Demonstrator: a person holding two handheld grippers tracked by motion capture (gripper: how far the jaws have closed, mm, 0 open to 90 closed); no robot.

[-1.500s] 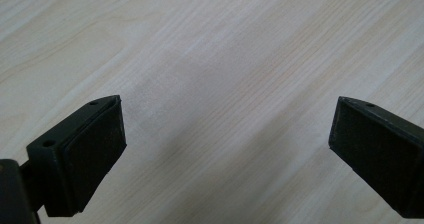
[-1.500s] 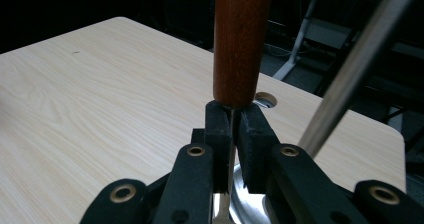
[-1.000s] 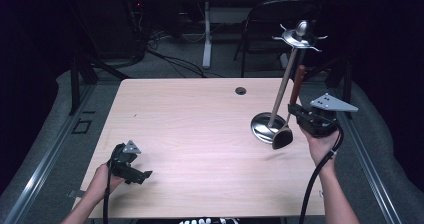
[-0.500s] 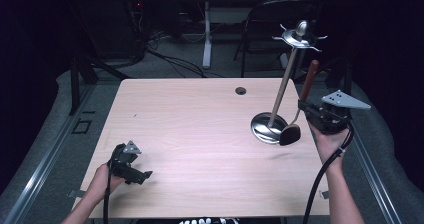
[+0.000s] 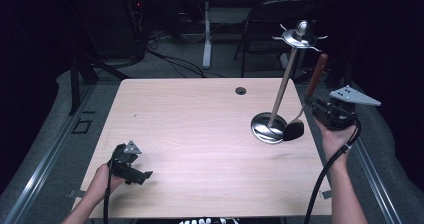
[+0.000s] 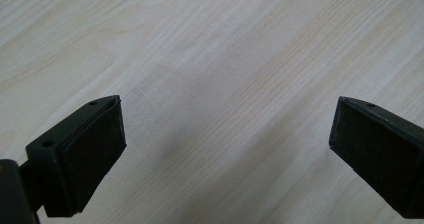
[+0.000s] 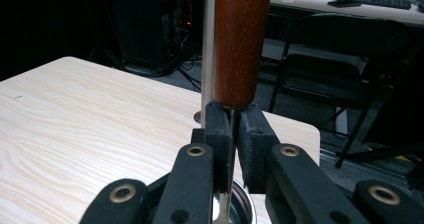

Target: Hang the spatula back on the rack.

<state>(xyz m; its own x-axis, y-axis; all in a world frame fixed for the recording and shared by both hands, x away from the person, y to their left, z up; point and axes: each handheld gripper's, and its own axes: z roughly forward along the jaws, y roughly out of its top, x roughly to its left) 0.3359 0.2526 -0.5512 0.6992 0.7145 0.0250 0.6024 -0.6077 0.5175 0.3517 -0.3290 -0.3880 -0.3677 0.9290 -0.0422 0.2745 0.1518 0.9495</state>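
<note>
A metal utensil stand (image 5: pixel 282 84) rises tilted from its round base (image 5: pixel 265 126) on the table's right side, with a ring of hooks on top (image 5: pixel 299 35). My right gripper (image 5: pixel 309 103) is shut on the thin metal neck of a utensil, just below its brown wooden handle (image 5: pixel 316 74). The utensil's black head (image 5: pixel 293 130) hangs beside the base. In the right gripper view the handle (image 7: pixel 239 39) stands upright above the gripper (image 7: pixel 235 129), with the stand's pole (image 7: pixel 208 44) just behind. My left gripper (image 5: pixel 142 176) lies open at the front left, and the left gripper view (image 6: pixel 225 149) has bare wood between the jaws.
The wooden table (image 5: pixel 190 129) has a small dark grommet hole (image 5: pixel 241 90) near its far edge. A dark chair (image 5: pixel 265 19) and cables stand on the floor beyond the table. The table's right edge runs close under my right hand.
My right gripper has moved right and a little up with the utensil, tipping its handle more upright; the black head swung off the stand's base. The left gripper has stayed still.
</note>
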